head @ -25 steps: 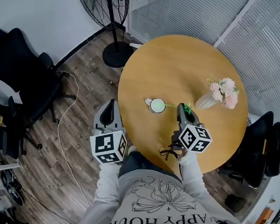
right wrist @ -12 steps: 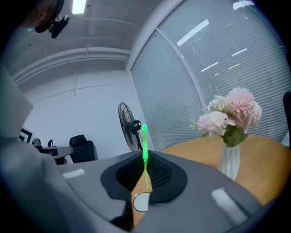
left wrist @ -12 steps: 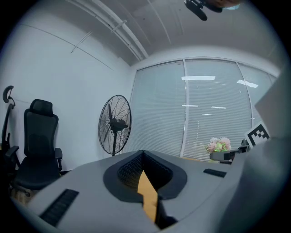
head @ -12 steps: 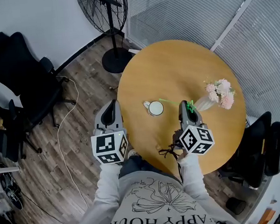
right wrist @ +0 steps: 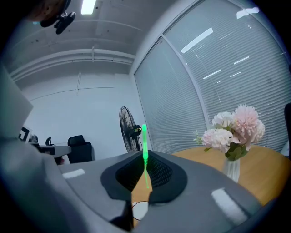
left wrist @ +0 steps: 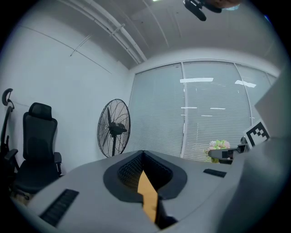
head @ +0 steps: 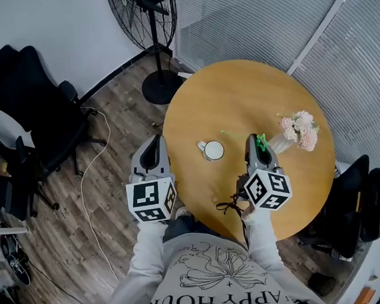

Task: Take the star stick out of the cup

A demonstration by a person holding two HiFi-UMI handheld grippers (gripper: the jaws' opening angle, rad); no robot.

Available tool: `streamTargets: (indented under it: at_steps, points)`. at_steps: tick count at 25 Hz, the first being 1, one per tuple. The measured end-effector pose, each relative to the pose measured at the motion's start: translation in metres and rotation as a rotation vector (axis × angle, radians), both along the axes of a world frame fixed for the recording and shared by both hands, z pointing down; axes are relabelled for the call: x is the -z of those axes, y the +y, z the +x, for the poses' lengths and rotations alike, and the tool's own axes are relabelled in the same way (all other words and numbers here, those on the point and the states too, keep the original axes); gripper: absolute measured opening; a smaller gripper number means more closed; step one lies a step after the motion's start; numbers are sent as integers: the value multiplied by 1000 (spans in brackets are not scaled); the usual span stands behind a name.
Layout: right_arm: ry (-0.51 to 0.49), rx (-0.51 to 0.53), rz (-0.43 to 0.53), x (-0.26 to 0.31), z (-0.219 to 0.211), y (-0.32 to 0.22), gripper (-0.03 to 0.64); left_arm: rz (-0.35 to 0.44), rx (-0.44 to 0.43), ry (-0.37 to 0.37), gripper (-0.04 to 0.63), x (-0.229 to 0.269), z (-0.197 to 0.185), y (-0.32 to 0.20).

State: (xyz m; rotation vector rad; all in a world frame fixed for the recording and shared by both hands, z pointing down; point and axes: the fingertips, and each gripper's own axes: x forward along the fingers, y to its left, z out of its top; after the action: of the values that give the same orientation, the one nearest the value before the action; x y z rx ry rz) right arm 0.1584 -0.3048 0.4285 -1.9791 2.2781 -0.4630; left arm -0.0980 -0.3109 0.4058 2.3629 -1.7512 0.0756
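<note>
The star stick is a thin, bright green rod pinched in the closed right claw. It slants toward the upper left, its free end clear of the cup. The cup, white and round with a small handle, stands upright on the desk at frame centre.

I am in an office. To the left of my left hand-held gripper, black swivel chairs stand on a wood-plank floor, and a tall pedestal fan stands ahead of it. Ahead of my right hand-held gripper, a round wooden tabletop sits before full-height slatted blinds.
</note>
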Motion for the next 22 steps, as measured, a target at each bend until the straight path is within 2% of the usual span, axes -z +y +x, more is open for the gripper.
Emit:
streamTargets:
  at_steps: [22]
  points:
    - [102,-15,67,28,-7,-10,23,36,8,0,5,17,-4,-5]
